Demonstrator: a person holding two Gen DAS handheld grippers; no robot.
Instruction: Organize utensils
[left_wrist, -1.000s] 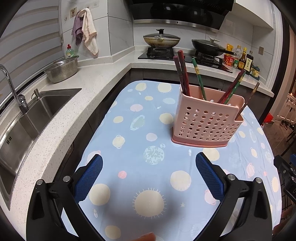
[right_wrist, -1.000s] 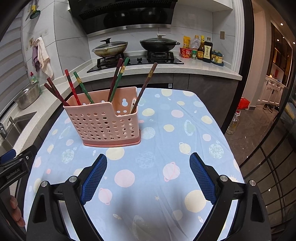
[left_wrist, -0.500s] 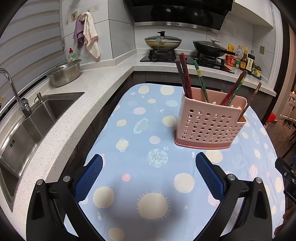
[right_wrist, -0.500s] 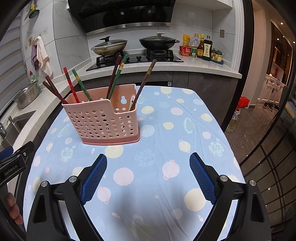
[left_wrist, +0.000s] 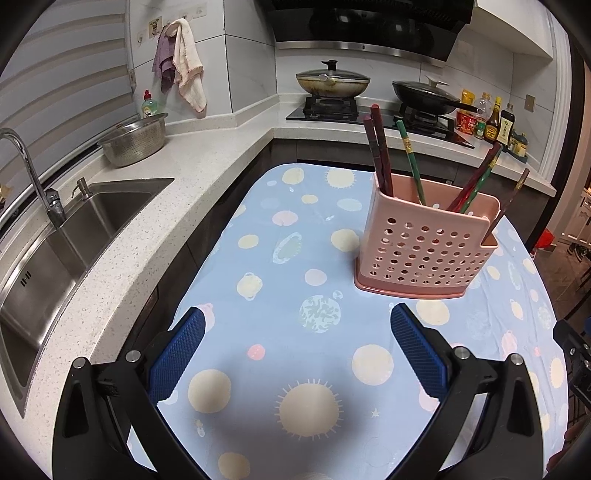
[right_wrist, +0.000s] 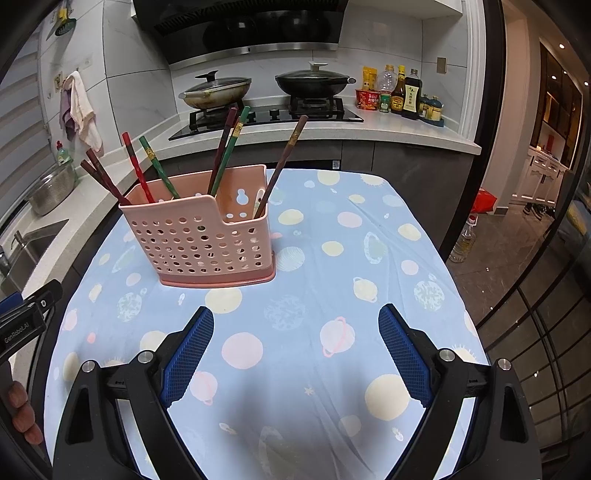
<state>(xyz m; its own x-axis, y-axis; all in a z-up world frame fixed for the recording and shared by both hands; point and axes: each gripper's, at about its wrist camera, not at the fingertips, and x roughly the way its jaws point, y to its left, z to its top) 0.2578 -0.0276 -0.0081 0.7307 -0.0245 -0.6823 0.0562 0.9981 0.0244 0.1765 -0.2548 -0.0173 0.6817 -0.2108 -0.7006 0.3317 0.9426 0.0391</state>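
Observation:
A pink perforated utensil holder (left_wrist: 424, 243) stands on the blue planet-print tablecloth (left_wrist: 295, 280); it also shows in the right wrist view (right_wrist: 207, 236). Several red, green and brown chopsticks (right_wrist: 225, 151) stand tilted in it, also visible in the left wrist view (left_wrist: 410, 162). My left gripper (left_wrist: 297, 343) is open and empty, near the table's front, the holder ahead to its right. My right gripper (right_wrist: 295, 343) is open and empty, the holder ahead to its left.
A white counter with a steel sink (left_wrist: 66, 236) and a colander (left_wrist: 135, 138) runs along the left. A stove with two lidded pans (right_wrist: 266, 85) and sauce bottles (right_wrist: 402, 94) is at the back. The table's right edge drops to the floor (right_wrist: 491, 251).
Both grippers have pulled back and risen slightly from the holder, which sits a little farther off in both views. Both stay open and empty.

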